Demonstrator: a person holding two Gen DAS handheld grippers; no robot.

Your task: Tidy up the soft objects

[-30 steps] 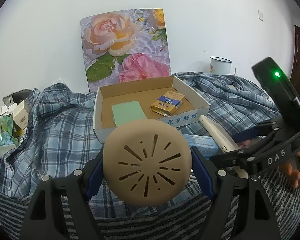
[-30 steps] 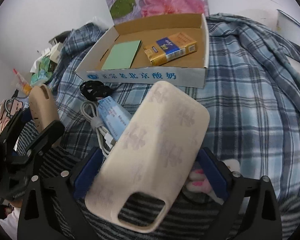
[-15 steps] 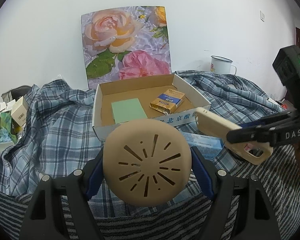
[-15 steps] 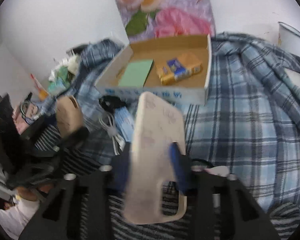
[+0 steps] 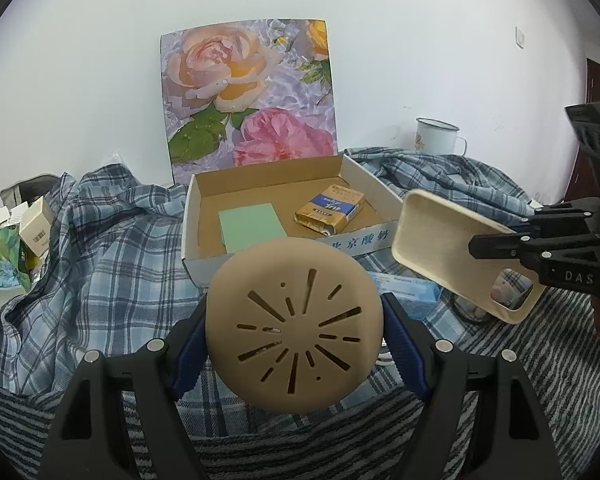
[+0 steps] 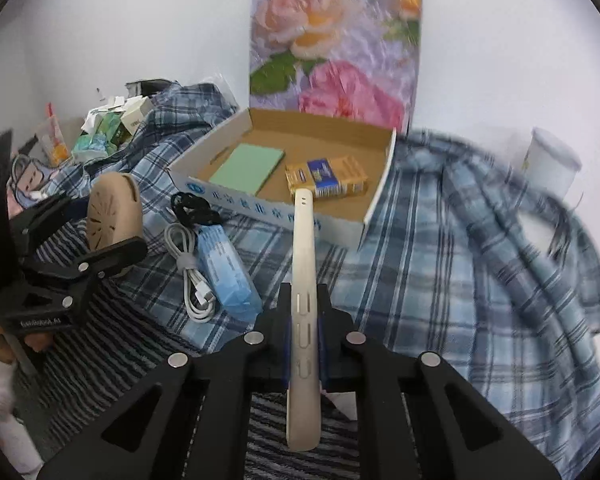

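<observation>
A round tan silicone disc with slits (image 5: 294, 336) fills the middle of the left wrist view. My left gripper (image 5: 292, 320) is shut on it, blue pads at both rims. A beige phone case (image 6: 304, 248) stands edge-on between the pads of my right gripper (image 6: 304, 320). That gripper's jaws are closing on the case and press on both of its faces. In the left wrist view the phone case (image 5: 439, 248) hangs in the air right of the cardboard box (image 5: 204, 256). The box holds a green pad (image 5: 252, 228) and a yellow-blue pack (image 5: 329, 208).
On the plaid cloth (image 6: 459, 260) before the box lie a blue tissue packet (image 6: 228, 276), a coiled white cable (image 6: 192, 272) and a black hair tie (image 6: 192, 208). A rose picture (image 5: 248, 96) leans on the wall. An enamel mug (image 5: 437, 136) stands back right, small cartons (image 5: 12, 252) at left.
My right gripper shut on the phone case, lifted it off the cloth and rolled it from flat to edge-on. My left gripper and the disc stayed put.
</observation>
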